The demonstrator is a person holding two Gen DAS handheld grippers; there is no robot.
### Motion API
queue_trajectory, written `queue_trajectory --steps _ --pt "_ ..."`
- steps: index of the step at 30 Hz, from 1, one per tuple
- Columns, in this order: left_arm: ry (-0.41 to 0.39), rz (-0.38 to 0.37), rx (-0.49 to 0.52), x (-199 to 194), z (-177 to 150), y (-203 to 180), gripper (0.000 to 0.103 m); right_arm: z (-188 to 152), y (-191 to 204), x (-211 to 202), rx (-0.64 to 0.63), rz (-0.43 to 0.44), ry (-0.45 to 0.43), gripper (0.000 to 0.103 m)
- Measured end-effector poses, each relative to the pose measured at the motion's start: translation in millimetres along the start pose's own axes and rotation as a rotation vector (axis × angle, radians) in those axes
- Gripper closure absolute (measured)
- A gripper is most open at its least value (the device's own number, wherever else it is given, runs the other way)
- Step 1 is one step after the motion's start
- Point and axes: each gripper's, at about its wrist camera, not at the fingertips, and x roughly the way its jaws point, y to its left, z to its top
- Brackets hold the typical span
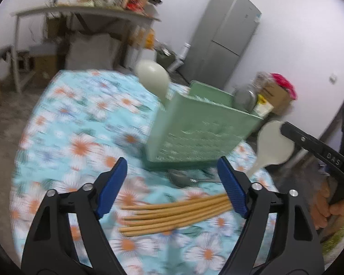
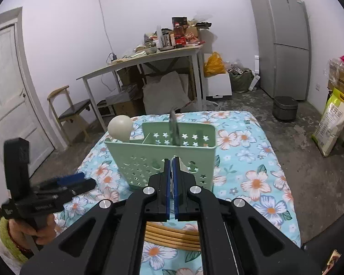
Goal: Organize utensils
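A green utensil holder (image 1: 195,128) (image 2: 158,160) stands on the floral tablecloth (image 1: 75,137) (image 2: 252,171), with a white ladle (image 1: 152,78) (image 2: 120,127) upright in its far left corner. My left gripper (image 1: 174,178) (image 2: 80,182) is open over a bundle of wooden chopsticks (image 1: 172,213) (image 2: 172,235) lying on the cloth, its pads apart from them. A metal spoon (image 1: 183,180) lies just in front of the holder. My right gripper (image 2: 171,162) (image 1: 284,128) is shut on a white rice paddle (image 1: 273,146), raised near the holder's front right; it shows edge-on and blurred in the right wrist view.
Beyond the table are a grey fridge (image 2: 284,39) (image 1: 224,36), a cluttered white table (image 2: 149,57), a chair (image 2: 68,112) and a door (image 2: 6,87). A dark rice cooker (image 2: 285,108), bags and boxes (image 2: 334,119) sit on the concrete floor at right.
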Motion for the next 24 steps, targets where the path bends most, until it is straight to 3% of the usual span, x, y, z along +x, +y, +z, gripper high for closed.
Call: queue_trajectory --steps 4,7,16,21,24 --pt "0.115 -0.106 -0.089 38.4 -3.5 3.5 0.048 -0.6 -4.2 0.2 0.013 0.005 0.0 0.101" --pt "0.187 -0.14 -0.152 65.1 -5.1 9.8 0.051 -2.2 -3.2 1.0 0.012 0.011 0.001 0.101" --pt "0.32 -0.087 -0.227 117.4 -12.6 19.7 0.073 -4.0 -1.8 2.9 0.007 0.02 0.0 0.101" --pt "0.315 -0.079 -0.266 127.2 -15.4 23.1 0.081 -4.0 -2.5 4.1 0.014 0.019 0.005 0.101" --pt "0.306 -0.057 -0.275 128.4 -18.0 28.7 0.095 -3.9 -3.2 5.7 0.018 0.016 0.008 0.101"
